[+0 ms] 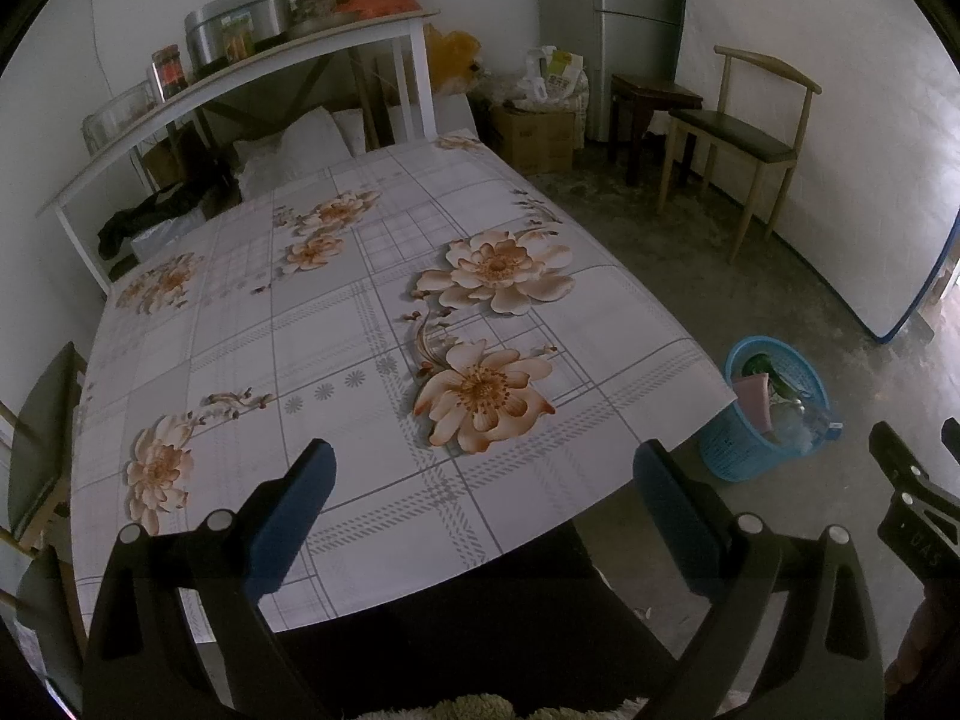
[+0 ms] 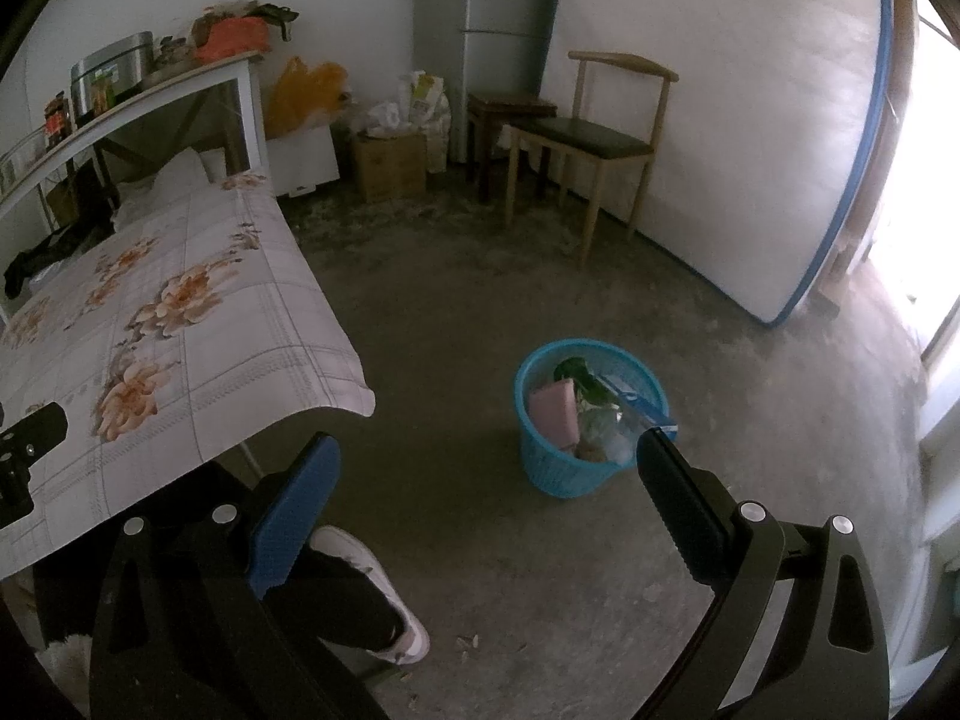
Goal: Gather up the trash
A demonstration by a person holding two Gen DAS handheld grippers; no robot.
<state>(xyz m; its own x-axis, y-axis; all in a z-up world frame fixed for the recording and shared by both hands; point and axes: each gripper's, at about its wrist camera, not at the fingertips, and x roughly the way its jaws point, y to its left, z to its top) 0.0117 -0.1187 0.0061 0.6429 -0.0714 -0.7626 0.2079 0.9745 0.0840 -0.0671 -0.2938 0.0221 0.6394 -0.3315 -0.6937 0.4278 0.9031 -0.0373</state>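
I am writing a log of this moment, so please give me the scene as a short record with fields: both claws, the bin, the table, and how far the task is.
left claw: open, empty, over the near edge of the table
right claw: open, empty, over the floor, pointing toward the bin
bin: blue basket on the floor, right of the table; holds a pink item, green pieces and clear plastic
table: floral cloth, no trash seen on it
task state: trash seems to be collected in the bin
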